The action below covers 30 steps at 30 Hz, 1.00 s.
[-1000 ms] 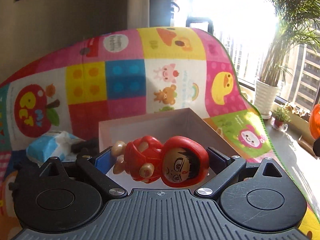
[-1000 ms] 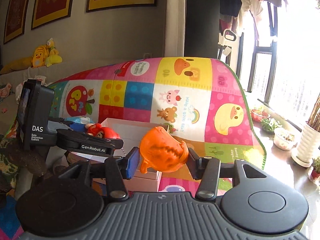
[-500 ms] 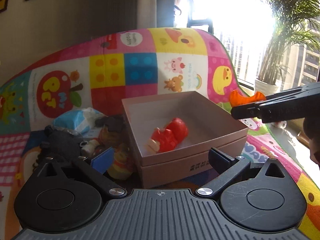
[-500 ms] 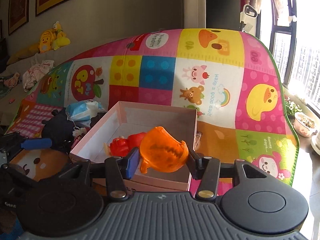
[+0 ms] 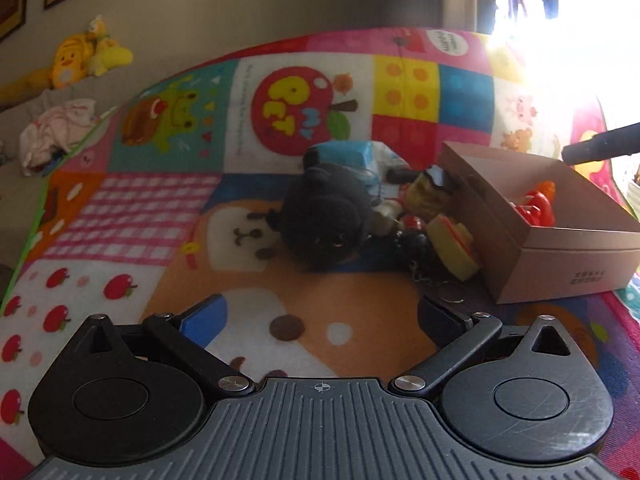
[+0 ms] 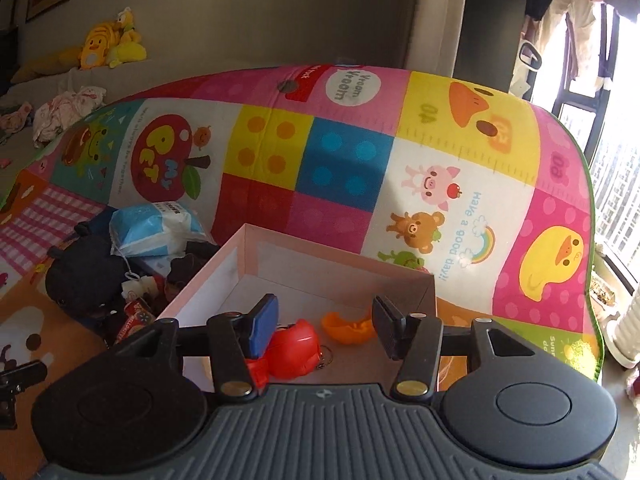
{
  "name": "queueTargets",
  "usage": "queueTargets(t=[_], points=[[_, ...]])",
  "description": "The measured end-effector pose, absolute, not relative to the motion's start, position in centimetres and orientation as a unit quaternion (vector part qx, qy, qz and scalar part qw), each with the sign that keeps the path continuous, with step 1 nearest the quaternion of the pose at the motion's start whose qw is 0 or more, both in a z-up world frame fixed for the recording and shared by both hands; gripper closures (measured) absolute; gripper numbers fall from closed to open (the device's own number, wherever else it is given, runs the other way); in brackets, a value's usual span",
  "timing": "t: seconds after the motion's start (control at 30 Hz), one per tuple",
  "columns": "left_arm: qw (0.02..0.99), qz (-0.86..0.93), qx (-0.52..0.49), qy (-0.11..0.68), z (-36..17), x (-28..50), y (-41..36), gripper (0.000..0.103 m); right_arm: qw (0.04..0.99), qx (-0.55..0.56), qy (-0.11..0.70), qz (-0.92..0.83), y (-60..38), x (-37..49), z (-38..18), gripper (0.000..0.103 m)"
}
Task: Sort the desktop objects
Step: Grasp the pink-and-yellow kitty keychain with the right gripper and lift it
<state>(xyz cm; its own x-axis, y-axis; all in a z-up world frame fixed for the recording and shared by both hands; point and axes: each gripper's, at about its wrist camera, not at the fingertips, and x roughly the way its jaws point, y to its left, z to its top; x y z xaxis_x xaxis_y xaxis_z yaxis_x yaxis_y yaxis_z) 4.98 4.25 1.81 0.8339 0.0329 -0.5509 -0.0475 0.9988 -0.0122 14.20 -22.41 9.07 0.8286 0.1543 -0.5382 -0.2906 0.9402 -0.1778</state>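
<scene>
While the right gripper [image 6: 324, 322] is hanging over the box [image 6: 224, 264], we are seeing its jaws opening, and the orange toy [image 6: 346, 326] is lying on the box floor beyond them, apparently free of the pads. Just left of it the red doll [image 6: 294, 344] is lying in the box too, partly behind the blue pad. Over on the other side, the left gripper [image 5: 320, 320] is standing wide with nothing between its jaws, pointing down at the mat [image 5: 140, 208]. Ahead of it the black plush [image 5: 324, 220] is sitting on the mat, with a blue pack [image 5: 348, 152] behind it and a yellow block [image 5: 454, 248] wedged just beside the box wall.
</scene>
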Motion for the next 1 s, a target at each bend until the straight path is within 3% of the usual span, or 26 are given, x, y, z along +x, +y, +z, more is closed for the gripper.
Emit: queueTargets(t=[0.3,0.53,0.6,0.63,1.0], points=[[0.948,0.092,-0.112,0.283,1.1,5.0,8.3,0.000,0.906,-0.309,0.207,0.202,-9.6,7.9,3.8,0.054],[0.945,0.096,-0.134,0.281,0.9,5.0,8.9,0.000,0.882,-0.401,0.194,0.155,-6.0,8.6,0.1,0.071],[0.945,0.096,-0.136,0.282,0.9,5.0,8.9,0.000,0.879,-0.406,0.195,0.155,-6.0,8.5,-0.1,0.072],[0.945,0.096,-0.138,0.282,0.8,5.0,9.0,0.000,0.881,-0.400,0.195,0.162,-6.2,8.1,0.2,0.083],[0.947,0.089,-0.129,0.282,0.8,5.0,8.5,0.000,0.896,-0.270,0.276,0.222,-16.0,0.0,4.9,0.085]])
